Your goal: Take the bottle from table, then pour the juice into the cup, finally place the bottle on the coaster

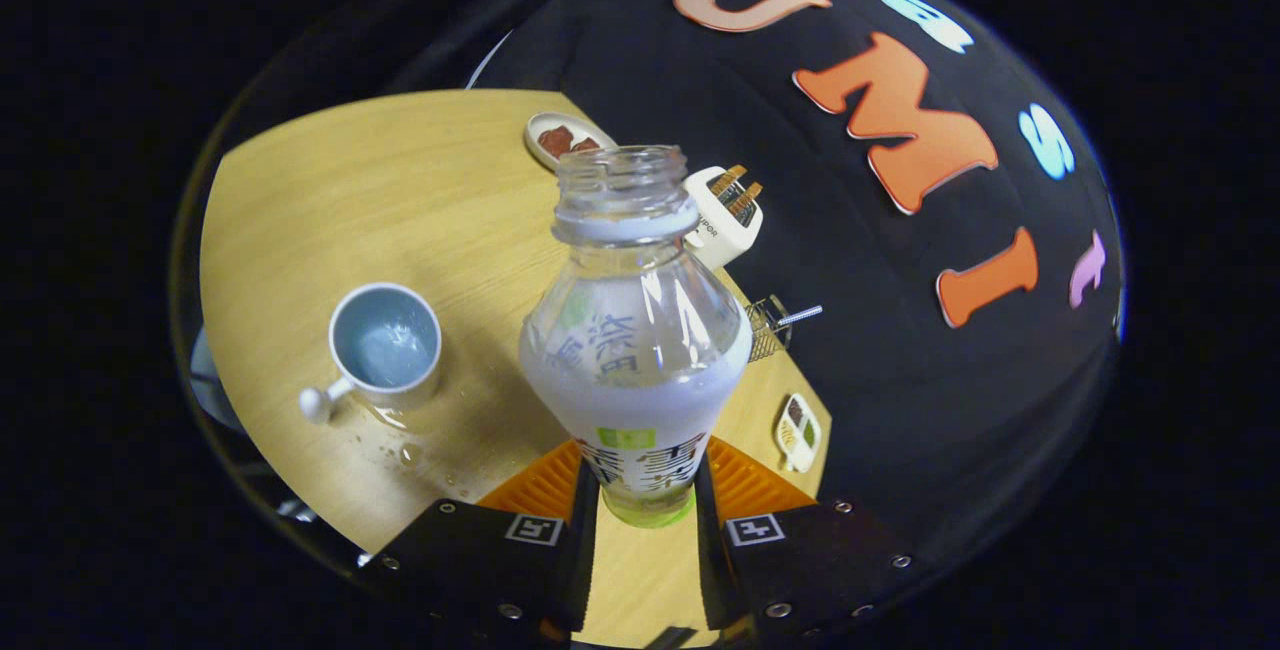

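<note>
Above wet wooden table (400, 190), claw (645, 505) clamps uncapped bottle (635, 350); cup (385, 345) beside droplets.

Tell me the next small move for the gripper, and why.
Probably carry the bottle sideways toward the cup before tipping it. The gripper is shut on the bottle's lower body, the bottle is uncapped and about half full of milky liquid, and the cup sits apart from it. Drops already lie on the table near the cup, so tip slowly.
</note>
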Available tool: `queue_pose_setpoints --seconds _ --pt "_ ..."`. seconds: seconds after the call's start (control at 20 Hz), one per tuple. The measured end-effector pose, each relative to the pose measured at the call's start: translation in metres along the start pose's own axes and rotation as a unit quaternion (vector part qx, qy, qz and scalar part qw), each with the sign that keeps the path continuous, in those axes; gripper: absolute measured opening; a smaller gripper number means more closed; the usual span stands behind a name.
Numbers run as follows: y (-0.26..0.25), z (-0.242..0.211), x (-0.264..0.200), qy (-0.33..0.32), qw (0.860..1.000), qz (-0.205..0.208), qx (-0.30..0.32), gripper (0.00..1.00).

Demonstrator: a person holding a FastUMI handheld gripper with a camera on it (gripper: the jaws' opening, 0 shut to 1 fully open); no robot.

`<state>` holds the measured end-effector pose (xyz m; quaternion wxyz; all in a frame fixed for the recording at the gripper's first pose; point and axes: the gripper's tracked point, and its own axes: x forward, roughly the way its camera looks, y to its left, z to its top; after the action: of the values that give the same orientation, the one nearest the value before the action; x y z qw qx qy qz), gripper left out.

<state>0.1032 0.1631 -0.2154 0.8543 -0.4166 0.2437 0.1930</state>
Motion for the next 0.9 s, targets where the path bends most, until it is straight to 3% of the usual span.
queue_pose_setpoints --seconds 0.25,0.45,0.75,0.9 --pt "-0.017 0.014 0.018 -0.043 0.989 0.017 0.138 0.45" --pt "-0.020 0.016 0.045 -0.060 0.968 0.039 0.240 0.45" --pt "-0.024 0.014 0.090 -0.082 0.940 0.058 0.327 0.45" --pt "-0.021 0.004 0.116 -0.072 0.938 0.061 0.335 0.45"
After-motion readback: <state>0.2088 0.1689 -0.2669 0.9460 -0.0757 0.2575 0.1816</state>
